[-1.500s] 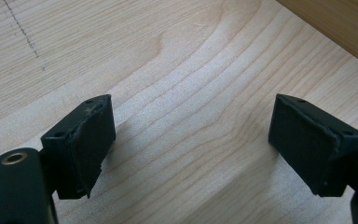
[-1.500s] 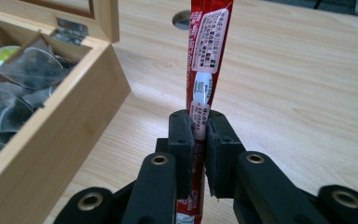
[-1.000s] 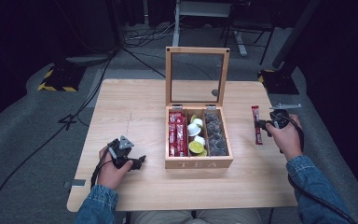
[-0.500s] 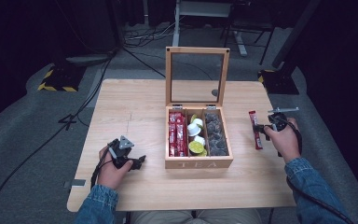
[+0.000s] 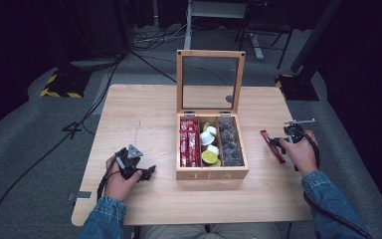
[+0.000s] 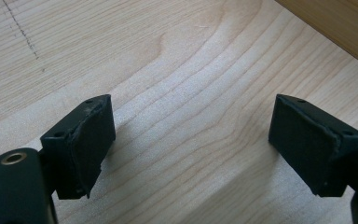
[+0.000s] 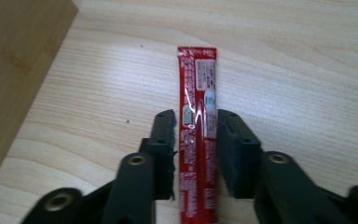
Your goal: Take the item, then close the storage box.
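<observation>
Risk: the flat red foil stick sachet (image 7: 196,135) lies flush on the light wooden table (image 5: 144,114) near its right edge, beside the open wooden tea box (image 5: 212,174); pads may skid over it or pinch one edge.

Right gripper (image 7: 196,154): jaws just opened, straddling the sachet, not clamping.

Left gripper (image 6: 191,149): wide apart, empty, near the front-left corner.

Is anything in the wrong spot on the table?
Yes: one red packet lies alone on the table, right of the tea box, while the other red packets sit inside. The right hand-held gripper straddles it, jaws just opening.
</observation>
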Motion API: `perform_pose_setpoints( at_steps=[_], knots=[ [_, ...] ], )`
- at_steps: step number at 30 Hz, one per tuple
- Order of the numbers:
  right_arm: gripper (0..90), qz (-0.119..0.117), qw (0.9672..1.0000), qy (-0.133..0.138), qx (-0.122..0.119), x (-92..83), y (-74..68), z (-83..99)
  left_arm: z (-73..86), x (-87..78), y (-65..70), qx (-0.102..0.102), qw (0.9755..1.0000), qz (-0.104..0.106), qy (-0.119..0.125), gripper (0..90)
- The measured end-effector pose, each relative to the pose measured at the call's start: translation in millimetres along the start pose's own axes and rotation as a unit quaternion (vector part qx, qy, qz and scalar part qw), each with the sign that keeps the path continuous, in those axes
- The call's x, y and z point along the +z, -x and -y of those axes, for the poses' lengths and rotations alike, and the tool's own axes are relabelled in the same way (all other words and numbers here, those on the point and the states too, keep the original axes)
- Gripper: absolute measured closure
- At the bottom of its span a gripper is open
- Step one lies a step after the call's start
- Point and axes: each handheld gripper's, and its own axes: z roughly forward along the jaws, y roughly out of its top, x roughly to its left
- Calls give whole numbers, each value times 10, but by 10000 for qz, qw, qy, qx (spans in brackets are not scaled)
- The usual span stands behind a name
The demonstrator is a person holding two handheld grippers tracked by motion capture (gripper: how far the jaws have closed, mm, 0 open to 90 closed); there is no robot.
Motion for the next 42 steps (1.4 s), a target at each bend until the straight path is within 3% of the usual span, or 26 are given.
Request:
perform_pose_setpoints(
  at_steps=[4, 9, 12, 20, 23, 30, 39, 42],
  knots=[
    [510, -30, 9998, 202, -52, -15, -7, 3, -6, 6, -3, -7, 10000, 16, -2, 148],
    [377, 64, 9975, 431, -552, -86, -23, -45, -13, 13, -10, 11, 10000, 4, 4, 148],
    [354, 117, 9953, 558, -785, -174, -41, -80, -13, 14, -10, -3, 10000, 7, 13, 148],
    [326, -158, 9924, 977, -731, -425, -140, -168, -33, 29, -27, 3, 10000, 10, 0, 148],
    [321, -350, 9898, 1127, -792, -508, -218, -197, -40, 37, -27, -8, 10000, 1, 4, 148],
    [317, -650, 9805, 1487, -1104, -722, -428, -318, -42, 43, -25, -25, 10000, 0, 18, 148],
    [337, -877, 9693, 1964, -1192, -938, -608, -510, -42, 43, -26, -23, 10000, 4, 18, 148],
    [337, -912, 9673, 2024, -1227, -962, -639, -599, -42, 44, -23, -39, 10000, 5, 19, 148]
  ],
)
